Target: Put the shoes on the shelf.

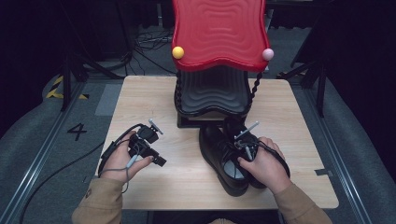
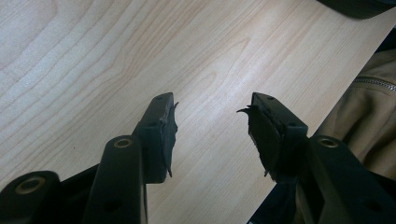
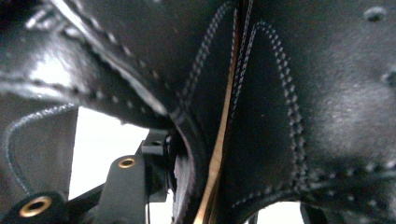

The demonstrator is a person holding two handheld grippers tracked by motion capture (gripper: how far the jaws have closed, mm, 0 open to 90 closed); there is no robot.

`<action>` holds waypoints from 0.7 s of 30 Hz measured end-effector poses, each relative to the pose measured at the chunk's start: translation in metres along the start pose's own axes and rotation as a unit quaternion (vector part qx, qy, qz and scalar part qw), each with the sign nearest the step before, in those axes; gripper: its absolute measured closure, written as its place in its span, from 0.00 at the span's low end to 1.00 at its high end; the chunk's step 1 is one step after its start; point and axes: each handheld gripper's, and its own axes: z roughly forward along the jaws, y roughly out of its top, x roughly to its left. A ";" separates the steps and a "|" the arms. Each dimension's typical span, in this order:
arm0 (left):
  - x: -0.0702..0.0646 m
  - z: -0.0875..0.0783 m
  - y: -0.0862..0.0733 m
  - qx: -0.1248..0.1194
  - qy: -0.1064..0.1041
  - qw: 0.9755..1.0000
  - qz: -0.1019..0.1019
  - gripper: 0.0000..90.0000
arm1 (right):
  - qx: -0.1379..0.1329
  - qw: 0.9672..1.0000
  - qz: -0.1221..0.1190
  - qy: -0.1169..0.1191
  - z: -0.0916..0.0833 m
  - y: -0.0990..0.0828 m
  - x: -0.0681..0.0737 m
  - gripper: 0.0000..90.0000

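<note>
The wooden table [image 1: 196, 177] carries a shoe rack with a red wavy top shelf [image 1: 219, 32] and a black lower shelf [image 1: 212, 95] at its far side. In front of the rack stands a pair of black leather shoes [image 1: 219, 151], side by side and touching, with the heels toward the person.

The right gripper [image 1: 246, 144] is lowered over the collars of the two shoes. In the right gripper view one jaw sits inside a shoe, against the inner wall, and the stitched walls of both shoes [image 3: 261, 116] pass between the jaws. Whether the pads already press the leather cannot be told. The left gripper [image 2: 212, 128] rests above bare table, its jaws spread with nothing between them.

The main risk is probably a weak hold: if the jaws catch only one wall, the second shoe may stay behind or drop in the lift. The smooth leather could also slip. A lifted pair may strike the low edge of the red shelf.
</note>
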 end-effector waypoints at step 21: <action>0.002 0.001 0.004 -0.002 -0.004 1.000 0.004 0.57 | -0.011 1.000 -0.022 0.009 -0.003 0.006 -0.001 0.85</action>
